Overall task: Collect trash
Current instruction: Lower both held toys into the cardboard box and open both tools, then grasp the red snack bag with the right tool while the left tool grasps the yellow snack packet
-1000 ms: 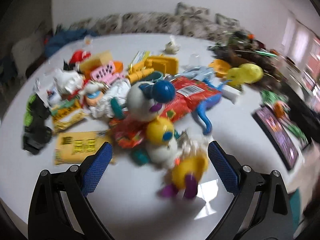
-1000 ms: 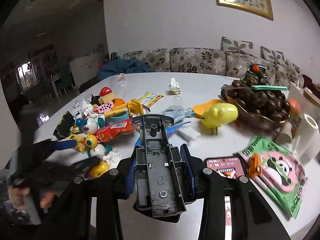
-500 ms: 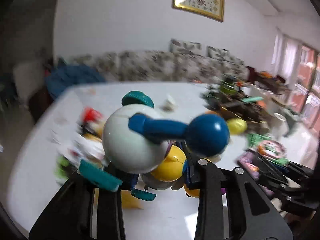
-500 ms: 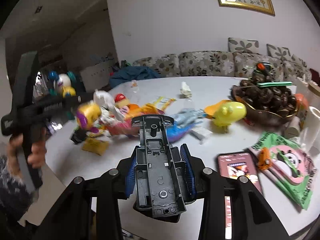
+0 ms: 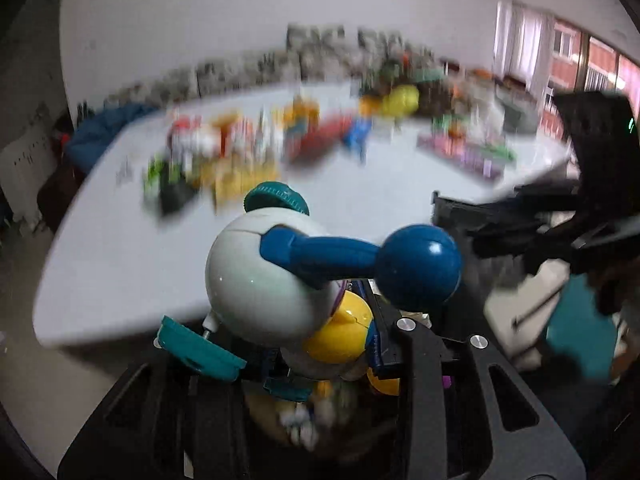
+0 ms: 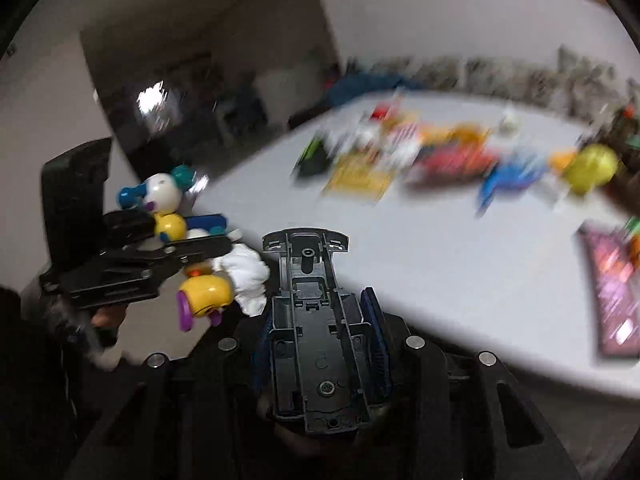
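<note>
My left gripper (image 5: 320,360) is shut on a toy figure (image 5: 260,280) made of a white ball, a blue arm, yellow balls and teal wheels, held off the near edge of the white table (image 5: 120,260). In the right wrist view the same toy figure (image 6: 162,196) hangs at the left with a crumpled white tissue (image 6: 248,276) bunched under the left gripper (image 6: 192,248). My right gripper (image 6: 318,312) is shut on a dark grey toy car chassis (image 6: 308,264), also just off the table's (image 6: 440,280) near edge.
A blurred pile of toys and wrappers (image 6: 400,156) lies across the table's middle. A yellow toy (image 6: 592,168) and a phone (image 6: 612,280) sit at the right. A sofa (image 5: 320,52) runs along the far wall. The floor (image 5: 60,380) lies below the grippers.
The left gripper closed on the toy figure, lifted it off the table and pulled back past the near edge. The right gripper swung back and left with the chassis still held.
</note>
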